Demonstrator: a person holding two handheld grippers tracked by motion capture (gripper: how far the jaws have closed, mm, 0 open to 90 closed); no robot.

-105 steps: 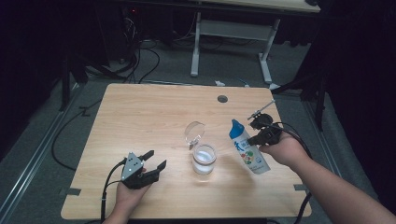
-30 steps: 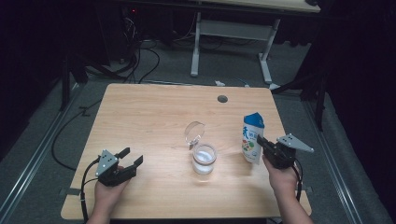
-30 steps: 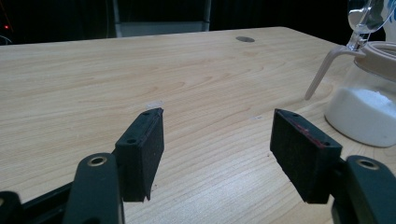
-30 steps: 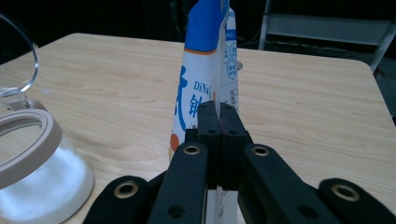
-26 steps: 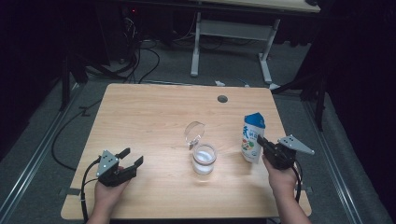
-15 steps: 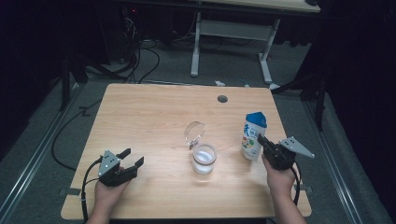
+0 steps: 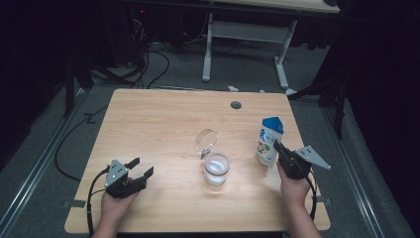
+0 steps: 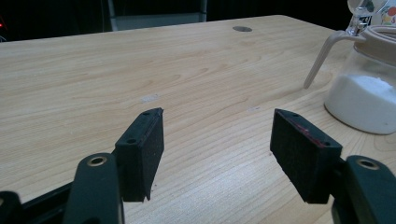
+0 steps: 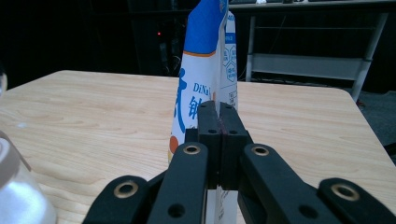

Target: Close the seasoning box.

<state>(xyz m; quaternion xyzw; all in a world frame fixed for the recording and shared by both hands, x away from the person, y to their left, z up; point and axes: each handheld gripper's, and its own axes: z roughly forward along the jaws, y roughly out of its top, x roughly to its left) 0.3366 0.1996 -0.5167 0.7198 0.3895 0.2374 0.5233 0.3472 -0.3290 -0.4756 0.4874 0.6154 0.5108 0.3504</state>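
Standing upright near the table's [image 7: 148, 124] right edge, the carton [image 7: 270, 140] is met at its near side by the right gripper [image 7: 279, 148], jaws pressed together. The left gripper [image 7: 140, 167], jaws apart, is held empty at near left, the jar [image 7: 216, 168] between.

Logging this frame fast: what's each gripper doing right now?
Left gripper: open, holding nothing, low over the table.
Right gripper: shut, jaws pressed together, nothing between them; carton stands just behind.
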